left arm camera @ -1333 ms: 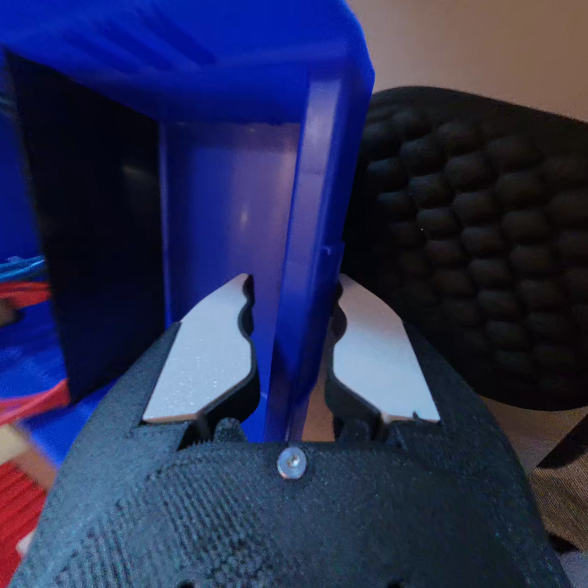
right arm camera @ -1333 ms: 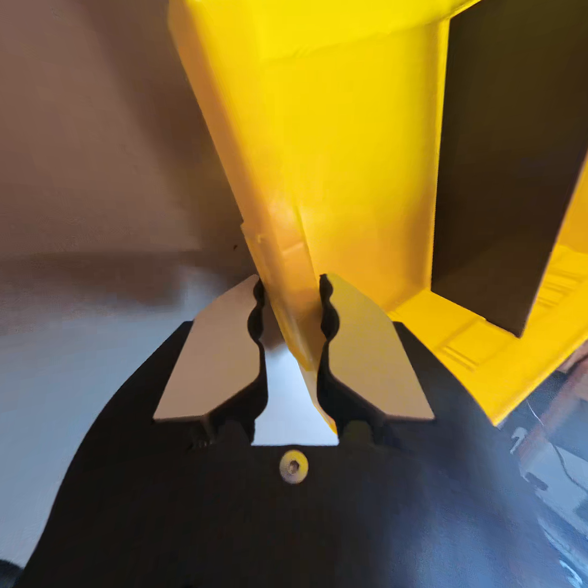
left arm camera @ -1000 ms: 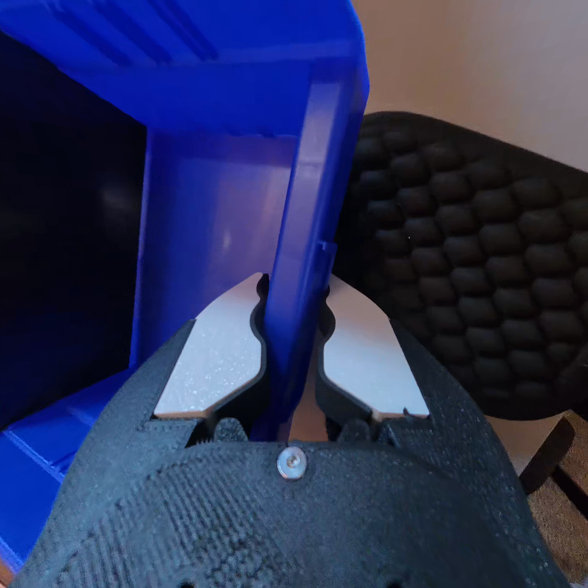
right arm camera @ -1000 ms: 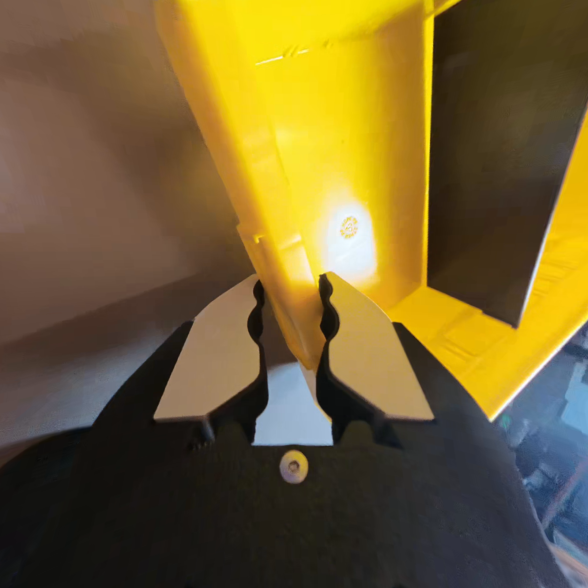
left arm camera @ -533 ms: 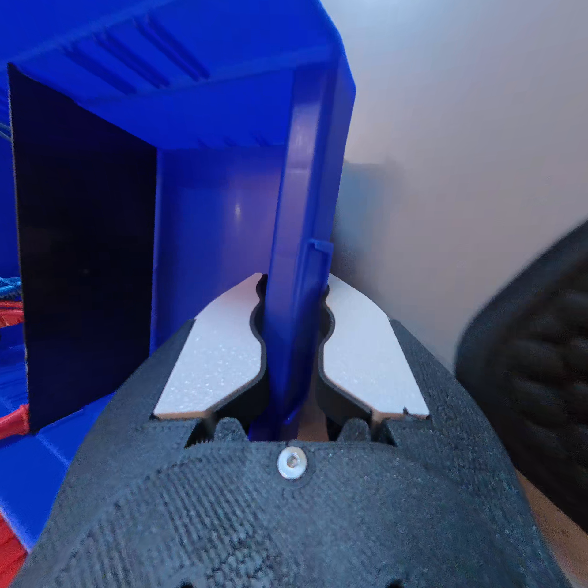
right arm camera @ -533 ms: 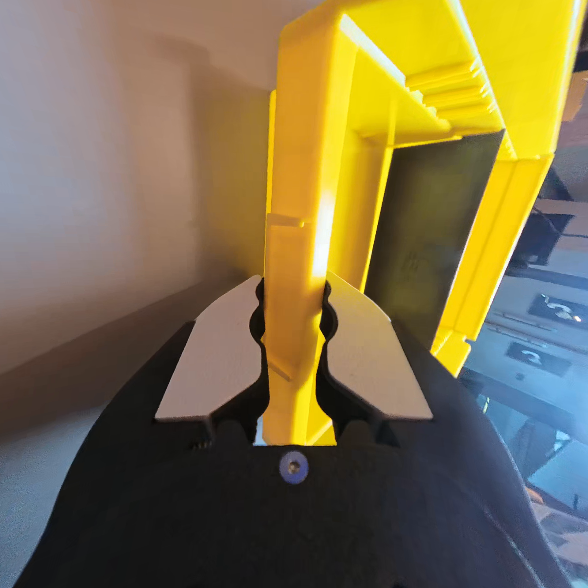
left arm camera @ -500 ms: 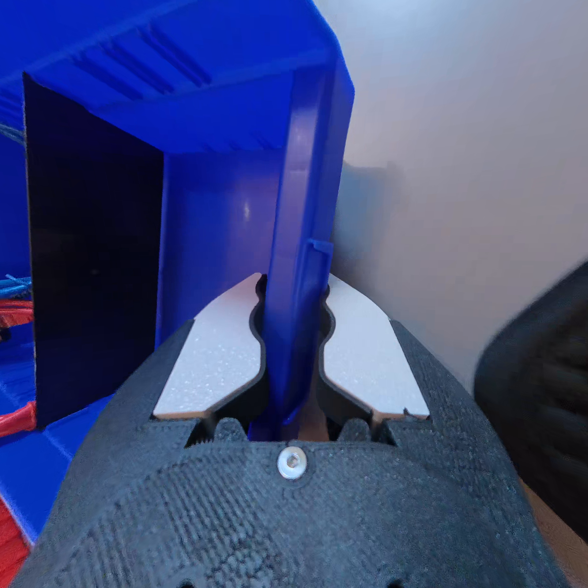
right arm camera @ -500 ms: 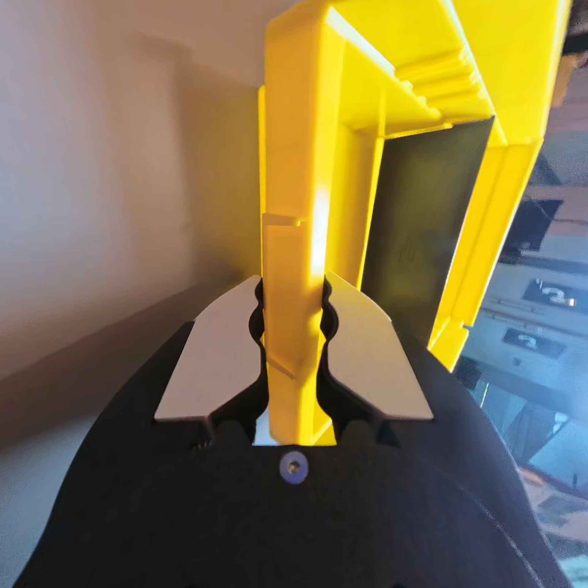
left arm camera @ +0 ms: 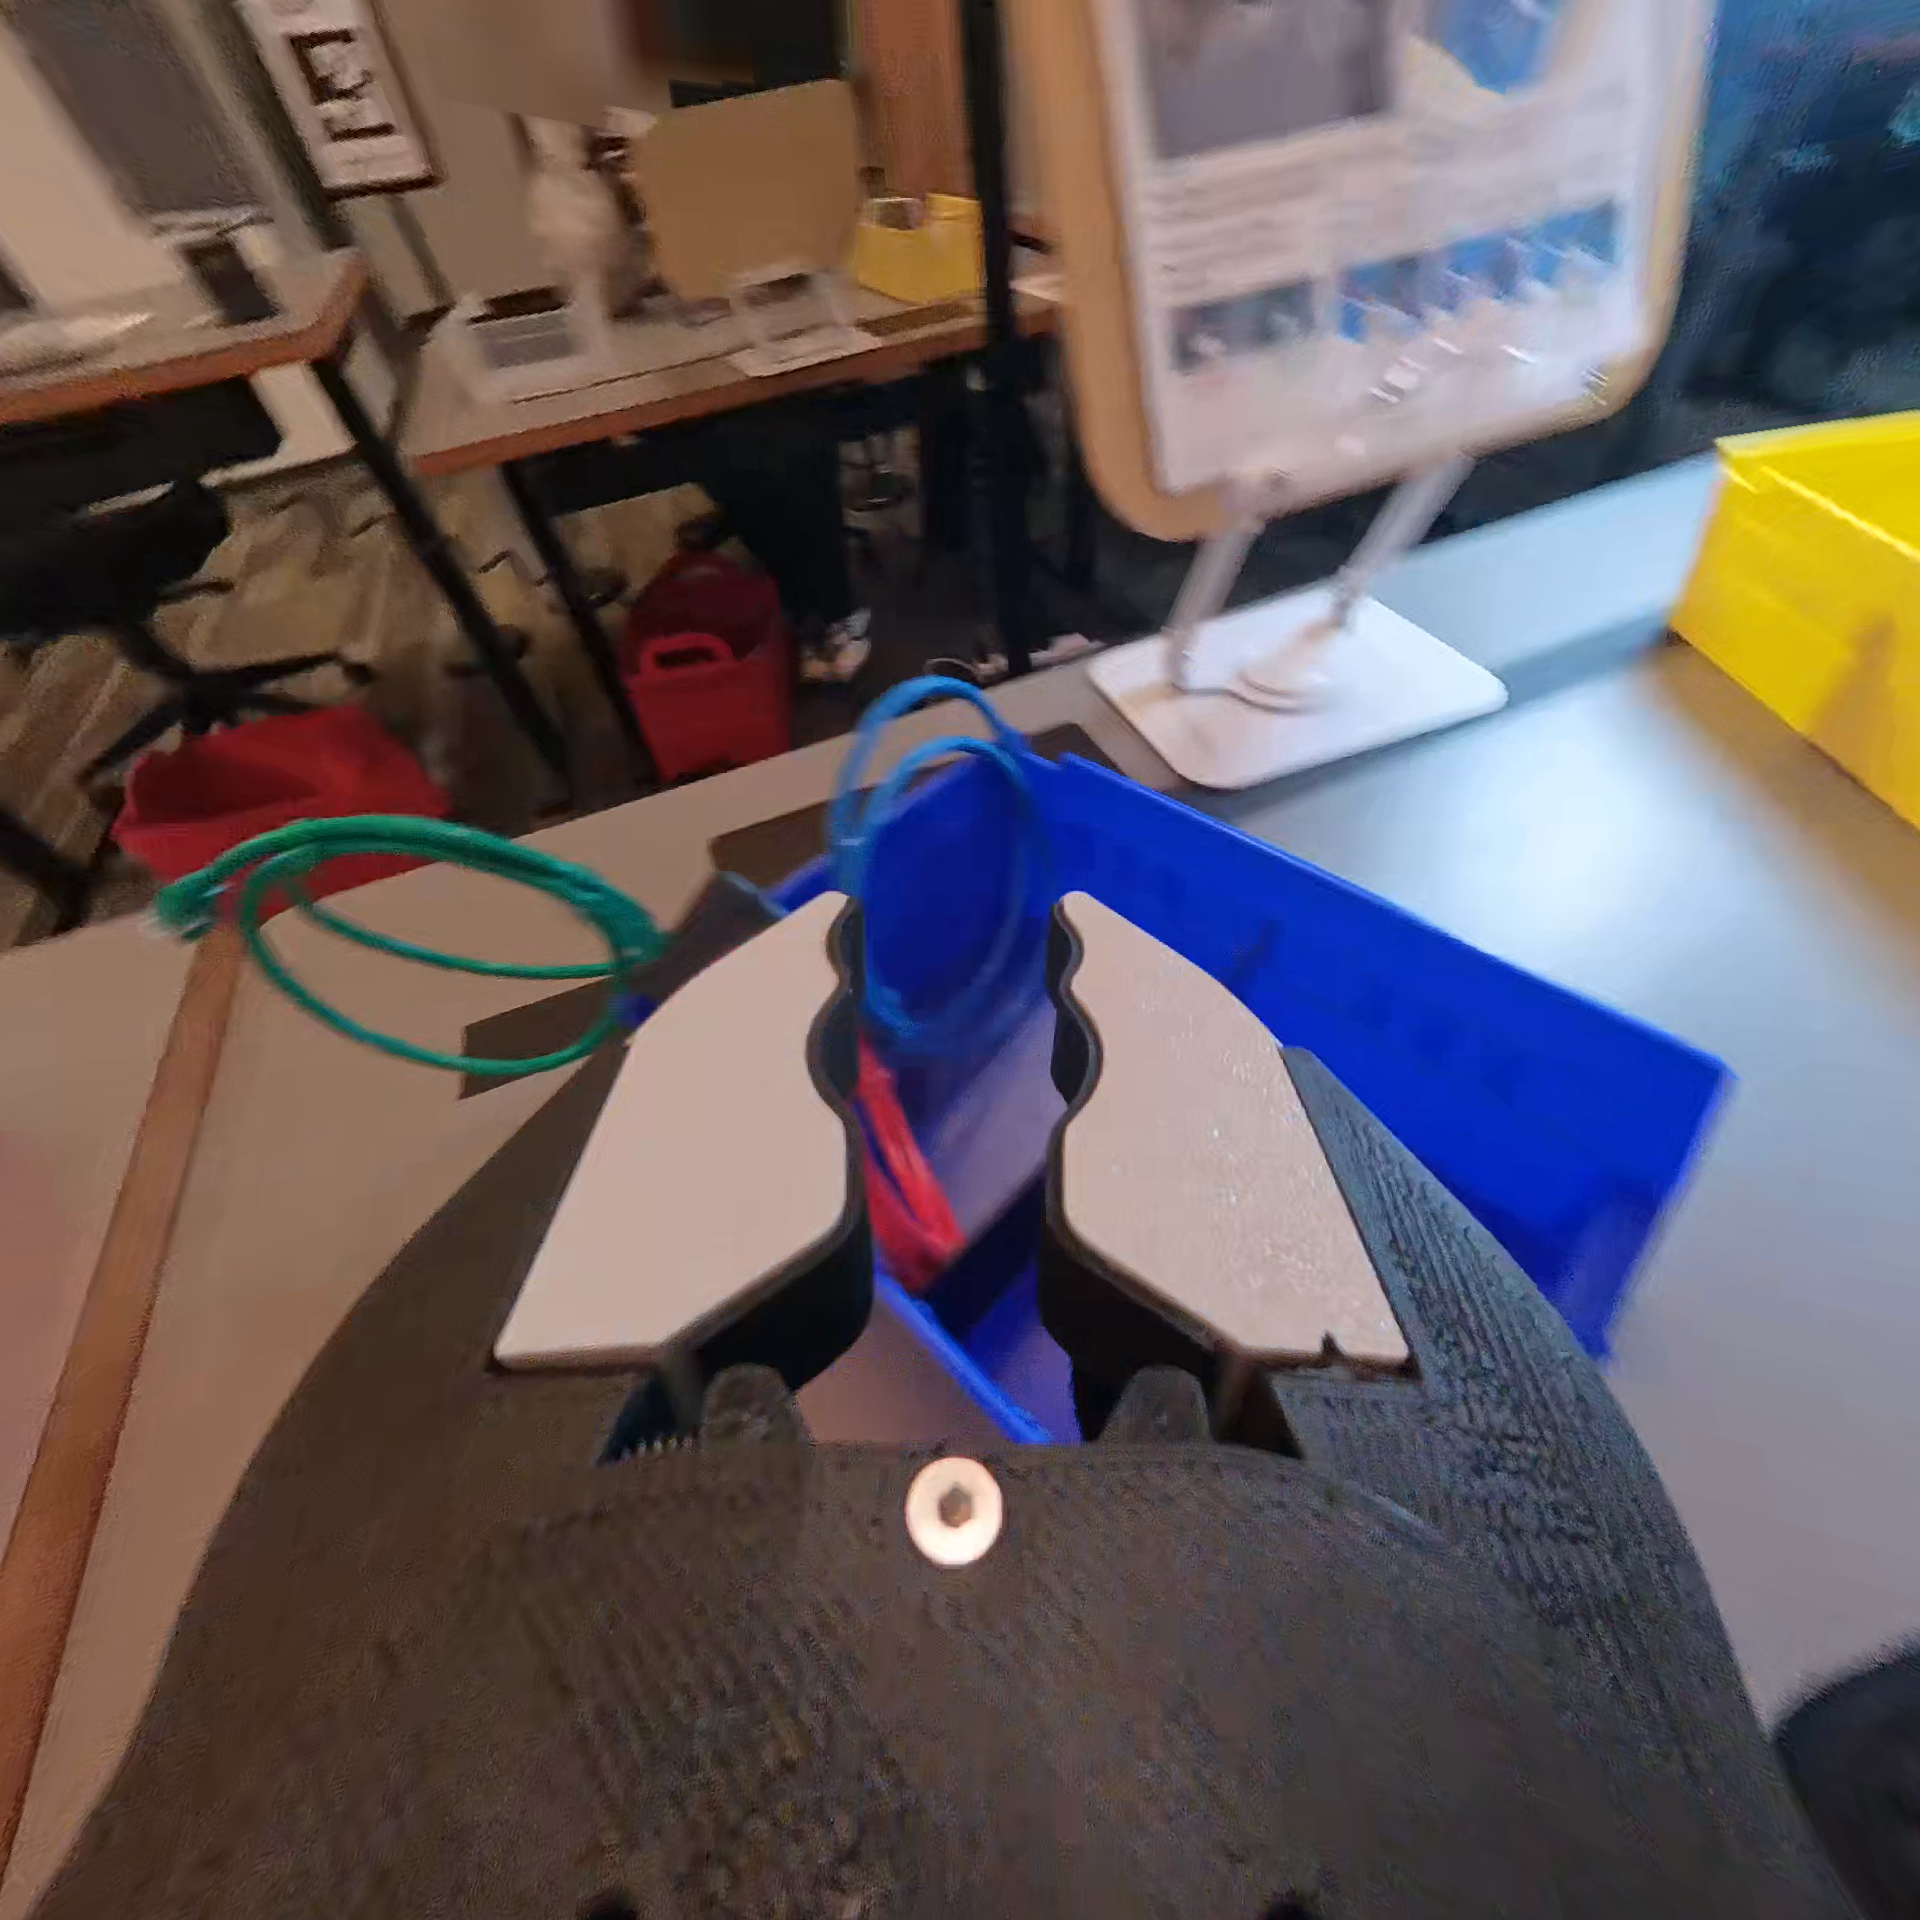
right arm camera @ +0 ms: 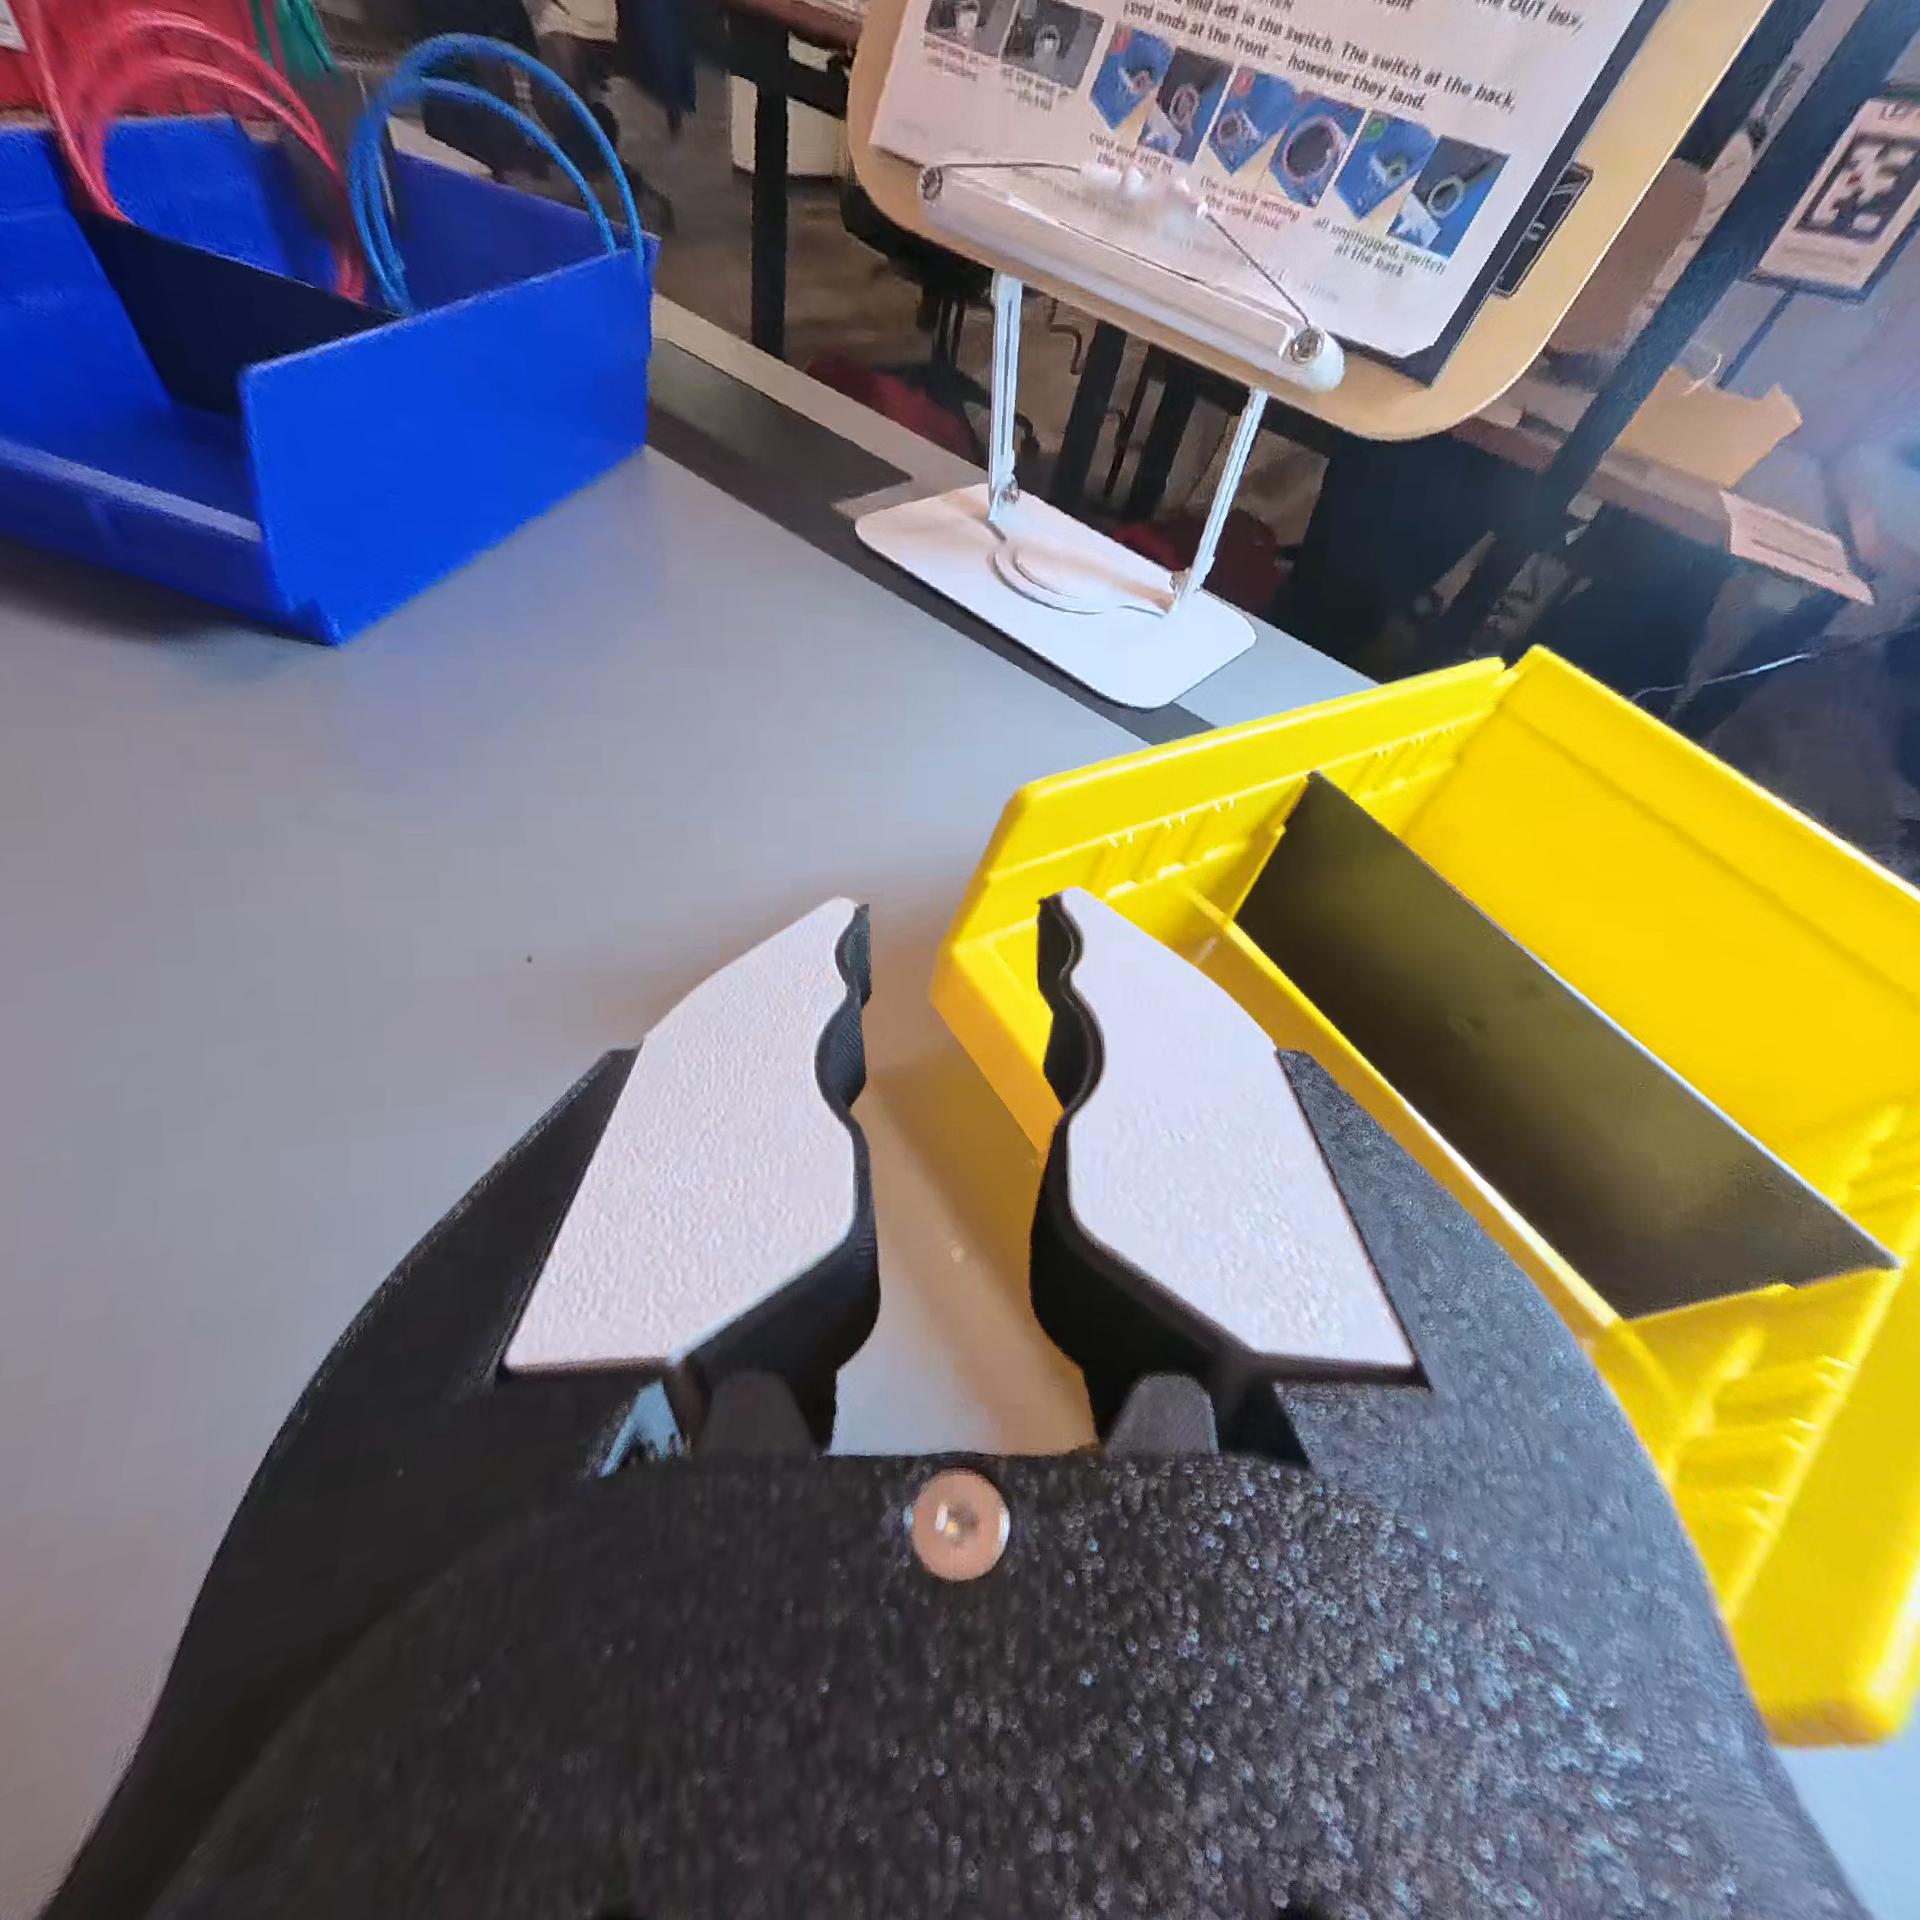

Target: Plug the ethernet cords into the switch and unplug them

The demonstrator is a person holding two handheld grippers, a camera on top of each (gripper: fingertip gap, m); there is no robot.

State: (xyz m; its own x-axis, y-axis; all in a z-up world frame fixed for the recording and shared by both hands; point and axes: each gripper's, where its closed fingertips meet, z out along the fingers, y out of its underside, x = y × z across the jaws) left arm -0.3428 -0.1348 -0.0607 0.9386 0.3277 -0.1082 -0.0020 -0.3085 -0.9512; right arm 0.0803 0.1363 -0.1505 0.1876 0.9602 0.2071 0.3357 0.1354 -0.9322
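Observation:
My left gripper [left arm camera: 951, 914] is open and empty, just above the near end of a blue bin [left arm camera: 1351, 997]. Looped blue cords [left arm camera: 894, 997] and red cords [left arm camera: 904, 1184] stand in that bin. A green cord loop [left arm camera: 416, 831] sticks out to its left. My right gripper [right arm camera: 954, 914] is open and empty beside the near left corner of a yellow bin [right arm camera: 1247, 748]. That bin has a black divider [right arm camera: 1507, 1060] and nothing else that I can see in it. I cannot make out a switch.
Both bins rest on a grey table [right arm camera: 416, 831]. A board with printed sheets on a white stand [right arm camera: 1060, 592] is at the table's far edge between them. The blue bin [right arm camera: 447, 447] sits far left in the right wrist view. Beyond are other tables, chairs and red buckets. Some 50 cm of space lies between my two pairs of fingers.
Both grippers were shut on the bins' walls and held them up tilted. Now both bins stand on the table, and both grippers have opened and drawn back.

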